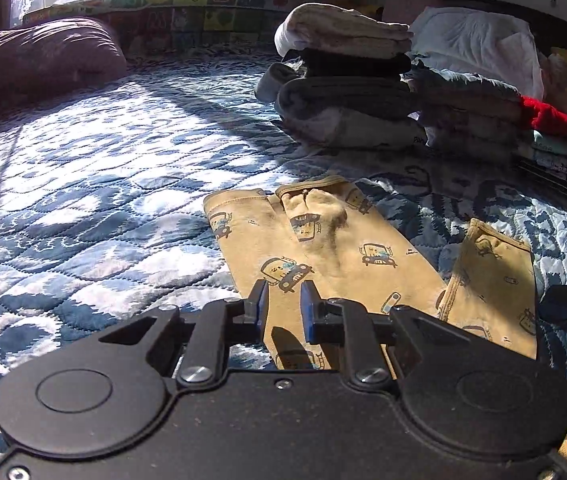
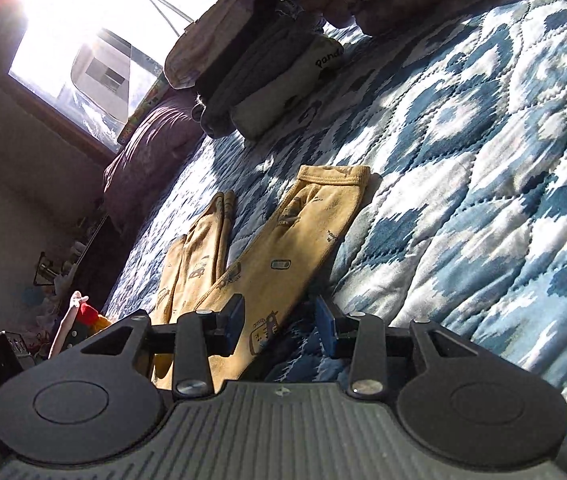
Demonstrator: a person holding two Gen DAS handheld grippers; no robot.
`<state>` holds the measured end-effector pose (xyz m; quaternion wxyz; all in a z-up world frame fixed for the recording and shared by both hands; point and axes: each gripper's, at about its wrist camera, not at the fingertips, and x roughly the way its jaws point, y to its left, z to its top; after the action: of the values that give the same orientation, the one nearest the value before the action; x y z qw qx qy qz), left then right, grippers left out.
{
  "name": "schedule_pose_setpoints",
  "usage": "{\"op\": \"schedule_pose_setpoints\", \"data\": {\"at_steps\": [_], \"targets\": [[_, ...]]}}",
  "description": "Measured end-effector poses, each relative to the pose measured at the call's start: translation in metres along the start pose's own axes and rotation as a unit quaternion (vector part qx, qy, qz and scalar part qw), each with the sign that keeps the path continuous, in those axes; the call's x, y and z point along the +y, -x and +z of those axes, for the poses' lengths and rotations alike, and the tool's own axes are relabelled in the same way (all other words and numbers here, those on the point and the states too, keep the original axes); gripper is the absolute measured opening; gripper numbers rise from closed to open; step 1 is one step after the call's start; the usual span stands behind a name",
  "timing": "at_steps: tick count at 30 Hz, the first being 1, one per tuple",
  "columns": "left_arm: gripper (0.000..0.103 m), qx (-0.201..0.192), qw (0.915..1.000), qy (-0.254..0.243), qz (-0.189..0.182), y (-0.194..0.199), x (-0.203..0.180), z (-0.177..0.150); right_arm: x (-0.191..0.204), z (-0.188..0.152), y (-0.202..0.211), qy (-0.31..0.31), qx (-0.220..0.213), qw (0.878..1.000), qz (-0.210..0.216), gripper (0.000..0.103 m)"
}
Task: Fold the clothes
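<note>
Mustard-yellow cotton child's trousers with a car print (image 1: 347,256) are laid flat on the blue-and-white quilted bed cover (image 1: 95,184), near its front edge. Left claw (image 1: 283,306) is held just above the leg fabric, fingers slightly apart, nothing gripped. Right claw (image 2: 279,326) is spread wide beside the waistband leg's edge — empty. Long axis runs away from both claws, toward the folded clothes stack (image 2: 259,76); left is judged nearer. "Panda" is read on a folded item.
</note>
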<state>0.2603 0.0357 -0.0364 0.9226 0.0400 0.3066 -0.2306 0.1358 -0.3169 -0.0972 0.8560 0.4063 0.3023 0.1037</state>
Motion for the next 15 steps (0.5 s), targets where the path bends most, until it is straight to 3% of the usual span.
{"op": "schedule_pose_setpoints", "data": {"at_steps": [4,6,9,15], "targets": [[0.017,0.040,0.9988,-0.027,0.001,-0.025,-0.007,0.001,-0.008,0.005,-0.001,-0.004,0.004,1.000,0.017,0.040],[0.025,0.042,0.9984,-0.038,0.003,-0.025,-0.010,0.002,-0.012,0.008,-0.001,-0.005,0.002,1.000,0.023,0.039],[0.039,0.037,0.9984,-0.044,0.003,-0.011,-0.010,-0.003,-0.018,0.014,-0.003,-0.014,-0.006,1.000,0.026,0.039],[0.040,0.028,0.9978,-0.061,0.003,0.037,-0.018,-0.024,-0.018,0.014,-0.007,-0.026,-0.016,0.999,0.024,0.039]]}}
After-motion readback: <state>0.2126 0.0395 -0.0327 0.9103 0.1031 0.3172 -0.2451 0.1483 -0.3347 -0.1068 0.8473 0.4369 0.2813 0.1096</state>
